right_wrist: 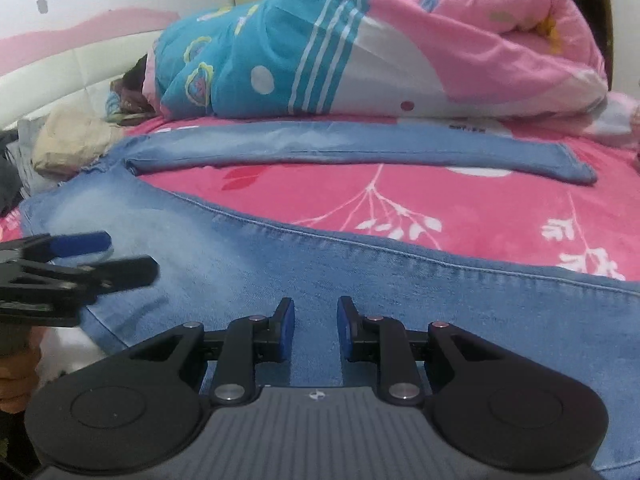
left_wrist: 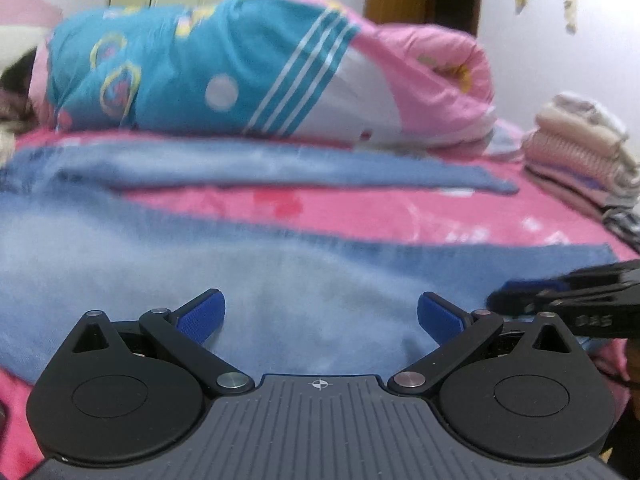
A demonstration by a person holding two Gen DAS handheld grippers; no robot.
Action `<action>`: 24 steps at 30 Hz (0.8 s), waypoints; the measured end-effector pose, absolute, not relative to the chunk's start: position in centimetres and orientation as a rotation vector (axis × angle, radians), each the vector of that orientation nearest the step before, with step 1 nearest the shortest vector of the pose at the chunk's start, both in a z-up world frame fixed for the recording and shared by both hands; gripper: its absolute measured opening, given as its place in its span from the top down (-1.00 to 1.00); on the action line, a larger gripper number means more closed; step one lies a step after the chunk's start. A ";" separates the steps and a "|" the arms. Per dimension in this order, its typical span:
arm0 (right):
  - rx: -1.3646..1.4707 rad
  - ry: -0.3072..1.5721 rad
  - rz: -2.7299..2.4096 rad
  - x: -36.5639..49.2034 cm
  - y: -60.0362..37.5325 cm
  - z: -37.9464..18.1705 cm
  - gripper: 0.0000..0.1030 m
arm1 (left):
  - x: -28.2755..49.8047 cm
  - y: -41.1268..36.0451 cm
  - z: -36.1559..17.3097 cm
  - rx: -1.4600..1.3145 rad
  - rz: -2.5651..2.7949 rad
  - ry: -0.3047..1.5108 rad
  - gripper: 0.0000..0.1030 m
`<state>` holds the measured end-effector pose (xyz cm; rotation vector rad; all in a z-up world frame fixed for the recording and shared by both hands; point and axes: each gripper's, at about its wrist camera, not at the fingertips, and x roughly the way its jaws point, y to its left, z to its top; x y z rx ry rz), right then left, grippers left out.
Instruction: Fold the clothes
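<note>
A pair of light blue jeans (left_wrist: 280,280) (right_wrist: 280,248) lies spread on the pink flowered bed sheet (right_wrist: 440,200), legs apart and stretching to the right. My left gripper (left_wrist: 321,316) hovers wide open over the near leg with nothing between its blue pads. The right gripper (right_wrist: 315,328) hangs over the same leg further right, its fingers a narrow gap apart, with denim showing in the gap but not pinched. Each wrist view catches the other tool: the right gripper (left_wrist: 496,296) at the right edge, the left gripper (right_wrist: 132,255) at the left edge.
A rolled pink and teal duvet (left_wrist: 240,68) (right_wrist: 360,48) lies across the back of the bed. A stack of folded clothes (left_wrist: 580,148) stands at the right. A beige bundle (right_wrist: 68,140) and dark clothes lie by the white headboard (right_wrist: 60,72).
</note>
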<state>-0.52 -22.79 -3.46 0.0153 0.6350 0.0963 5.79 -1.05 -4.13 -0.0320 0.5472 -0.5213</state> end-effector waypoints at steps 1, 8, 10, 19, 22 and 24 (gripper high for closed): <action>0.015 0.632 0.084 -0.6 -22.8 -3.7 0.45 | 5.8 -0.8 -4.3 -0.050 -0.525 0.544 -1.00; 0.012 0.626 0.038 -0.9 -22.8 -4.6 0.39 | 5.7 -0.4 -4.3 -0.070 -0.529 0.533 -1.00; 0.015 0.625 0.036 -0.9 -22.8 -4.6 0.39 | 5.6 -0.7 -4.3 -0.053 -0.523 0.531 -1.00; 0.016 0.612 0.012 -1.1 -22.4 -4.9 0.37 | 5.4 -1.0 -4.3 -0.020 -0.513 0.531 -1.00; 0.018 0.611 0.010 -1.1 -22.4 -4.9 0.36 | 5.5 -1.1 -4.3 -0.017 -0.512 0.531 -1.00; 0.020 0.609 0.008 -1.1 -22.4 -4.9 0.36 | 5.5 -1.1 -4.3 -0.015 -0.512 0.531 -1.00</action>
